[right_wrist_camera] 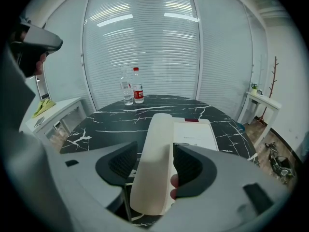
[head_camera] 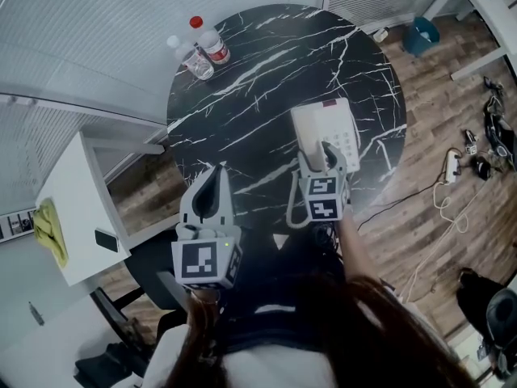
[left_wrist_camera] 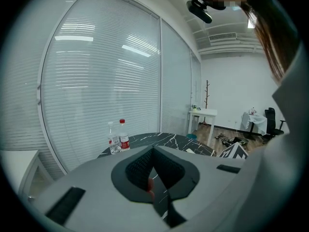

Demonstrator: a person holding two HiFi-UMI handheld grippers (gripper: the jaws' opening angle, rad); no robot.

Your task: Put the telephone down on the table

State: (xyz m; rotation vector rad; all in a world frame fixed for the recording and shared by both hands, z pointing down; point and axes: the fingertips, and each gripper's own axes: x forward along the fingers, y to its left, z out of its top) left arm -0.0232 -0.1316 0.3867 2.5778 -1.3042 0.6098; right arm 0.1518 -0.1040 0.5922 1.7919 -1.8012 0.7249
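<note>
Right arm: you reach forward from your body, and the right gripper points away from you over the near edge of the round black marble table. Its marker cube faces up toward the head view.

Right jaws: they stand narrow, closed on the handset. In the right gripper view the handset runs lengthwise between the two dark pads, with one pad on each long side. Its near end reaches back past the pads toward the camera, and its far end lies over the left part of the telephone.

Telephone: the white base sits on the table's near-right part, just ahead of the right jaws, keypad side to your right. You cannot tell whether the handset is seated in its cradle or raised a little off it. A cord loops down beside the right gripper, off the table's near edge.

Left arm: you hold the left gripper closer to your body, at the table's near-left edge and well apart from the telephone. It points forward.

Left jaws: the pads meet at the tips, with nothing between them in the left gripper view.

Two bottles stand together at the table's far-left edge.
</note>
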